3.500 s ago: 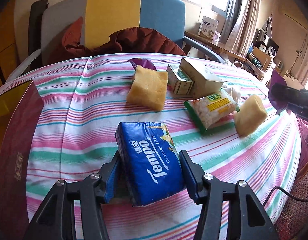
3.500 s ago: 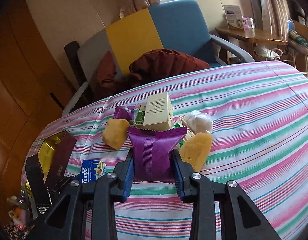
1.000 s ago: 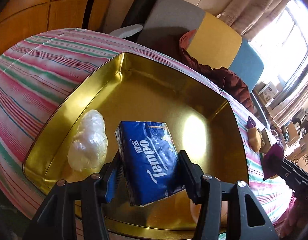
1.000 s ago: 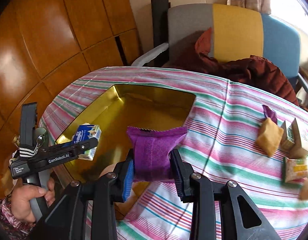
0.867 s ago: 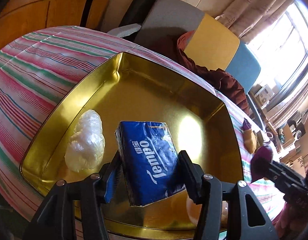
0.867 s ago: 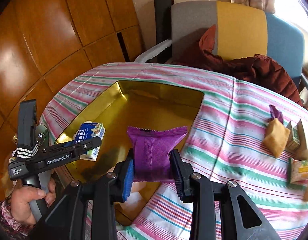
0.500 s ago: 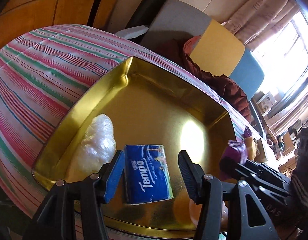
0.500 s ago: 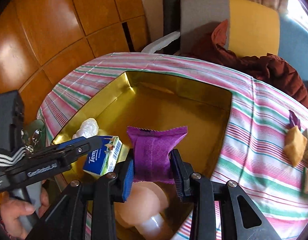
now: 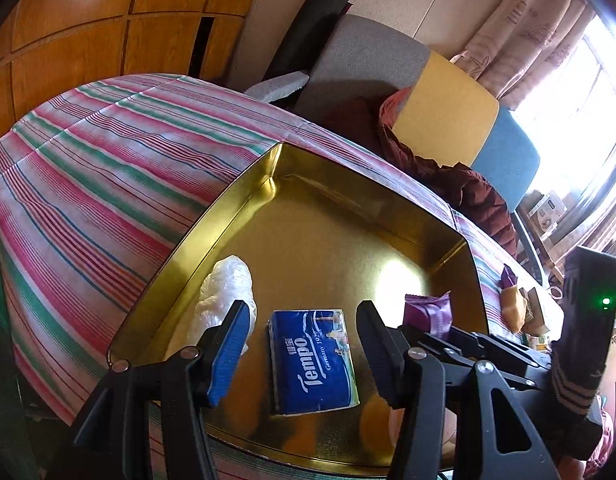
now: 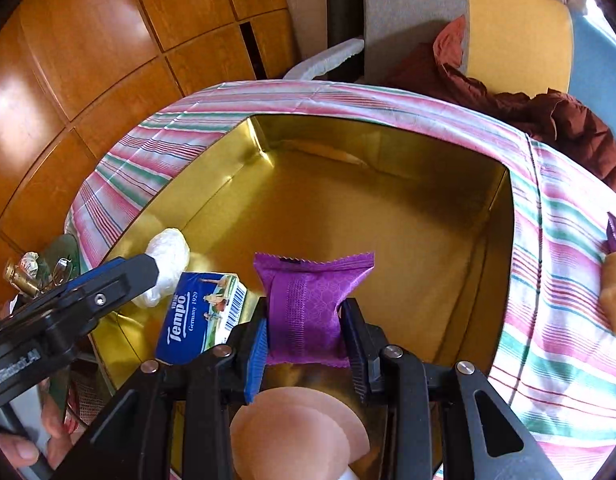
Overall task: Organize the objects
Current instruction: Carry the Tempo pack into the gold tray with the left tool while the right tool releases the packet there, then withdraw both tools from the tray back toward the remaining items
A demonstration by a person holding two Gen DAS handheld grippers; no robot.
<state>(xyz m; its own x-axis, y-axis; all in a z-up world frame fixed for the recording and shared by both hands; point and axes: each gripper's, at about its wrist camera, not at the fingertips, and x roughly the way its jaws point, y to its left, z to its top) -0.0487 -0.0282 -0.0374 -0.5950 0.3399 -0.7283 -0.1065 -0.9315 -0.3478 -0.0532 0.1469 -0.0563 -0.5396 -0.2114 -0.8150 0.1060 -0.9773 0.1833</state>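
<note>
A gold tray (image 9: 244, 204) sits on the striped table. A blue Tempo tissue pack (image 9: 311, 360) lies flat inside it, between the spread fingers of my left gripper (image 9: 304, 320), which is open and empty above it. A white plastic bag (image 9: 224, 292) lies by the tray's left wall. My right gripper (image 10: 306, 320) is shut on a purple packet (image 10: 308, 296) and holds it over the gold tray (image 10: 387, 216), right of the tissue pack (image 10: 200, 312). The purple packet also shows in the left wrist view (image 9: 427, 312).
A pinkish round object (image 10: 296, 428) sits at the tray's near edge. A yellow sponge (image 10: 615, 296) and a purple wrapper (image 10: 613, 234) lie on the striped cloth (image 10: 563, 280) to the right. A chair with a dark red cloth (image 9: 447, 168) stands behind the table.
My left gripper opened and let the tissue pack drop flat into the tray. My right gripper carried the purple packet from the table's right side over the tray.
</note>
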